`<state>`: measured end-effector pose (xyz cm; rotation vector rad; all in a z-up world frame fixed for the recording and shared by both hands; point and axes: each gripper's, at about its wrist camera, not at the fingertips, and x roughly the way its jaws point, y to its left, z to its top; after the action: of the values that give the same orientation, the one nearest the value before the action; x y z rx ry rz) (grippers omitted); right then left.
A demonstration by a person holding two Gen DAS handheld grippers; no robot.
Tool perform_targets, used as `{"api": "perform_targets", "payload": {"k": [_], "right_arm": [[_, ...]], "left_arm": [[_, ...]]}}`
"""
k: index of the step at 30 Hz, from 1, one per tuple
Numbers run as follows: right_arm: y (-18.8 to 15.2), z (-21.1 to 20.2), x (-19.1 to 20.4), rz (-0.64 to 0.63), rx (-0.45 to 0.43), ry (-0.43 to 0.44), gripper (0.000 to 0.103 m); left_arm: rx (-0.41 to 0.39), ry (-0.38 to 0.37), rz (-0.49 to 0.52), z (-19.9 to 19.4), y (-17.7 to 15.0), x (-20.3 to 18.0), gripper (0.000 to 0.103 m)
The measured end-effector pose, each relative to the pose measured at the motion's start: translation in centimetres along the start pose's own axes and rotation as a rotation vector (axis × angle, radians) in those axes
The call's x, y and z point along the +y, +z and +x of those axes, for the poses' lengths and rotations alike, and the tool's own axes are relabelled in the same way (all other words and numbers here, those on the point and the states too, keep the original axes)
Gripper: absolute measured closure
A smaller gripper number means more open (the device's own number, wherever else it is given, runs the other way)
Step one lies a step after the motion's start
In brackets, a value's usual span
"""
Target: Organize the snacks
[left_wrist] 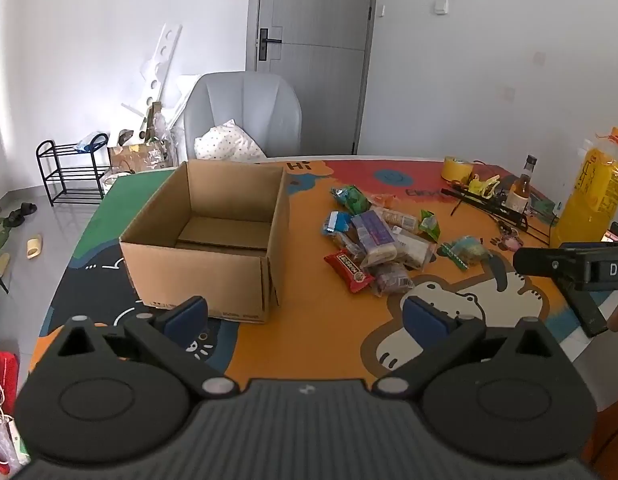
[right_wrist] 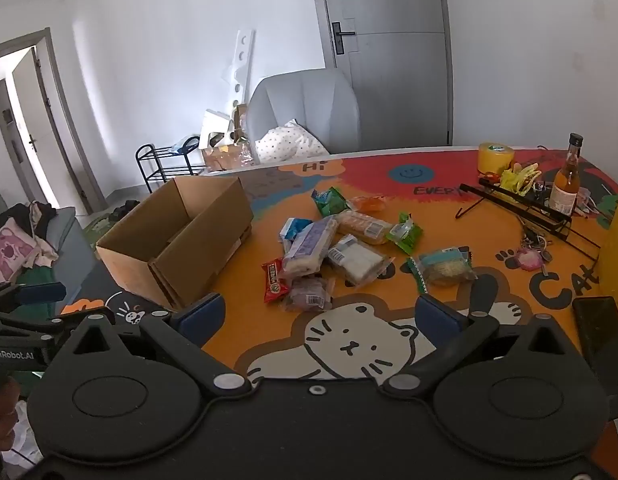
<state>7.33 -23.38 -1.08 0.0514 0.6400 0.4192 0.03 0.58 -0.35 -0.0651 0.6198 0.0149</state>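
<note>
We see the snack packets point(right_wrist: 341, 252) heaped on the table mat point(left_wrist: 309, 340), just right of the open cardboard box point(left_wrist: 213, 240). Our left gripper point(left_wrist: 305, 316) and right gripper point(right_wrist: 317, 316) hover tilted downward, jaws spread wide, empty.

A grey armchair point(left_wrist: 245, 112) stands behind the table, a dotted white pillow point(left_wrist: 227, 145) on its seat, the grey door point(left_wrist: 315, 40) beyond. On the cartoon tablecloth point(right_wrist: 349, 344) sit a yellow tape roll point(right_wrist: 496, 157), an upright glass bottle point(right_wrist: 567, 184) and a black wire rack point(right_wrist: 521, 208). A black shoe rack point(left_wrist: 71, 172) stands by the wall.
</note>
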Motion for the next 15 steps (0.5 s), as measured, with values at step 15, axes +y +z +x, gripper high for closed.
{"api": "perform_targets", "payload": {"k": [15], "right_arm": [[-0.25,0.61,0.08,-0.004,0.016,-0.001,0.000]], "left_arm": [[-0.006,0.004,-0.011,-0.03,0.06,0.40,0.000]]}}
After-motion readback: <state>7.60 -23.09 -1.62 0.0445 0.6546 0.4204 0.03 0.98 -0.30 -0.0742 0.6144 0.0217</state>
